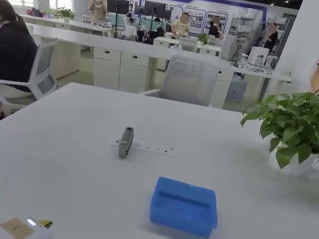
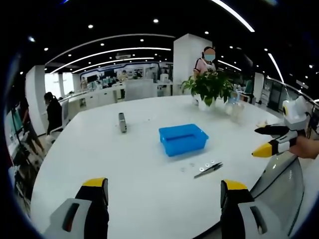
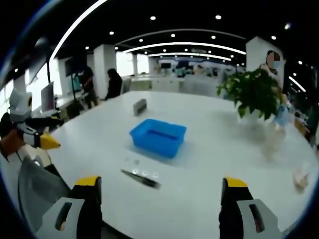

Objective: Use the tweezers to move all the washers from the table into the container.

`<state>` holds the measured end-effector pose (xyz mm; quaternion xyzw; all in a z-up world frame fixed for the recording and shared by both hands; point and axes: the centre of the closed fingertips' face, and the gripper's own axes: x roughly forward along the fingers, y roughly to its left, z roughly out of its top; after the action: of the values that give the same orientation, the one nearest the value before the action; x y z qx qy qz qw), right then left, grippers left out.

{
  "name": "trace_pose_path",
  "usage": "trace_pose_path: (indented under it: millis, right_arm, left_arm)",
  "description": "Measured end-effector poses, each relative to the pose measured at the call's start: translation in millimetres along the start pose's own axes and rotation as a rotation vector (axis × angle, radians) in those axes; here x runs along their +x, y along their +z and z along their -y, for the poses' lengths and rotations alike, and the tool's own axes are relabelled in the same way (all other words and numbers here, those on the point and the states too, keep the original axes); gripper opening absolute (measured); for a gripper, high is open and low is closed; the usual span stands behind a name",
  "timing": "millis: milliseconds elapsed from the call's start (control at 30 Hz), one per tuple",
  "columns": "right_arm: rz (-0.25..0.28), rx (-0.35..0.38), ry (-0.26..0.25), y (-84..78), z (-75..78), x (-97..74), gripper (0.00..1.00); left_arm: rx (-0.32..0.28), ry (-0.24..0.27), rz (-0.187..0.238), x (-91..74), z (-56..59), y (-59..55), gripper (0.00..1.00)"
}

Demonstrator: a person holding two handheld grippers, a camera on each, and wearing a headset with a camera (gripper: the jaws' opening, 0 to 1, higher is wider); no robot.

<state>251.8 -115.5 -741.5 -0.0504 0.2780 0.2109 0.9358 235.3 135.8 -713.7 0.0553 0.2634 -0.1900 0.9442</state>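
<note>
The blue container [image 1: 183,205] sits on the white table [image 1: 75,164], near its front edge. In the left gripper view the container [image 2: 183,139] is ahead, with the metal tweezers [image 2: 208,170] and a few small washers [image 2: 199,166] lying just in front of it. My left gripper [image 2: 164,186] is open, held back from the table edge with nothing between its jaws. My right gripper [image 3: 161,183] is open too, and it faces the tweezers [image 3: 141,179], the washers [image 3: 144,173] and the container [image 3: 158,137] from the other side.
A grey device [image 1: 125,142] stands on a white power strip [image 1: 149,147] at mid-table. A potted plant [image 1: 294,124] is at the right edge. A grey chair [image 1: 189,79] stands beyond the table. People sit and stand in the office behind.
</note>
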Motion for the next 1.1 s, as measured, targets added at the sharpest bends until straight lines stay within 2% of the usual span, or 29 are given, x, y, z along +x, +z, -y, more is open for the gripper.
trace_pose_path:
  millis: [200, 300, 333, 400, 467, 500, 533, 600, 667, 733, 767, 867, 933, 967, 1033, 1100]
  right_arm:
    - [-0.01, 0.0, -0.01, -2.3, 4.1, 1.6, 0.99]
    - [-0.015, 0.003, -0.014, -3.6, 6.2, 2.7, 0.99]
    - [-0.015, 0.004, -0.016, -3.7, 6.5, 3.4, 0.99]
    - [-0.017, 0.007, -0.017, -4.1, 6.4, 5.5, 0.99]
    - [-0.023, 0.009, -0.014, -5.4, 5.4, 7.2, 0.97]
    - [-0.026, 0.01, -0.015, -5.9, 5.2, 8.0, 0.97]
    - [-0.03, 0.01, -0.016, -6.6, 5.2, 8.7, 0.97]
    - [-0.034, 0.019, -0.017, -8.1, 4.8, 8.9, 0.97]
    - [-0.045, 0.027, -0.012, -11.5, 3.0, 8.8, 0.96]
    - [-0.054, 0.025, -0.008, -14.6, 0.9, 8.3, 0.96]
    - [-0.058, 0.023, -0.006, -15.7, 0.2, 8.1, 0.96]
    - [-0.066, 0.023, -0.008, -17.7, -0.8, 7.8, 0.95]
    - [-0.067, 0.027, -0.008, -18.5, -2.4, 7.9, 0.94]
    - [-0.069, 0.026, -0.01, -19.5, -2.6, 8.3, 0.94]
    - [-0.077, 0.024, -0.024, -22.5, -0.4, 9.3, 0.93]
    - [-0.067, 0.031, -0.036, -21.6, 1.6, 9.9, 0.91]
  left_arm:
    - [0.023, -0.028, 0.005, 8.4, 2.9, 4.2, 0.92]
    - [0.04, -0.062, 0.01, 14.5, 6.6, 6.1, 0.87]
    - [0.052, -0.113, 0.01, 17.0, 14.0, 6.3, 0.83]
    - [0.06, -0.188, 0.041, 20.8, 25.3, 10.7, 0.78]
    - [0.061, -0.213, 0.021, 26.5, 28.0, 8.2, 0.69]
    - [0.084, -0.236, 0.022, 30.7, 31.6, 9.2, 0.67]
    - [0.096, -0.237, 0.019, 34.3, 32.0, 9.3, 0.66]
    - [0.137, -0.273, -0.01, 42.5, 36.1, 5.1, 0.65]
    - [0.191, -0.312, -0.037, 51.0, 41.5, 1.7, 0.57]
    - [0.24, -0.352, -0.07, 60.1, 46.8, -2.6, 0.44]
    - [0.256, -0.366, -0.072, 63.9, 48.7, -3.1, 0.39]
    - [0.276, -0.41, -0.083, 77.9, 55.9, -4.5, 0.34]
    - [0.301, -0.448, -0.119, 87.9, 60.1, -11.3, 0.29]
    - [0.342, -0.463, -0.135, 93.6, 61.8, -15.0, 0.27]
    - [0.368, -0.469, -0.134, 104.8, 64.3, -18.5, 0.23]
    - [0.389, -0.492, -0.16, 112.6, 66.9, -25.3, 0.21]
